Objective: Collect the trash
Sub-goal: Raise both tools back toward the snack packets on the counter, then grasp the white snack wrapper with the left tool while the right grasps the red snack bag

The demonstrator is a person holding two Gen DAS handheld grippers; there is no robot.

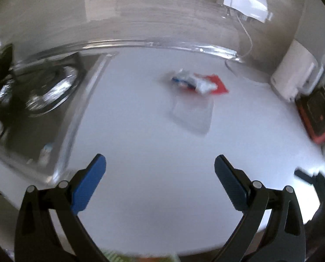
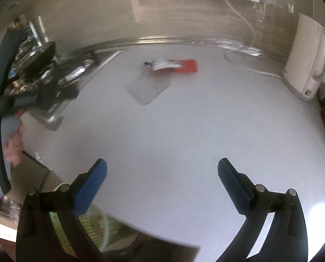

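A crumpled red, white and blue wrapper lies on the white counter toward the back; it also shows in the right wrist view. A clear plastic piece lies flat just in front of it, seen too in the right wrist view. My left gripper is open and empty, well short of the trash. My right gripper is open and empty, also well short. The left gripper body shows at the left of the right wrist view. Both views are blurred.
A steel sink with dishes is at the left. A white kettle and its cord stand at the back right. A red-edged dark object sits at the right. A green-lined bin is below the counter's front edge.
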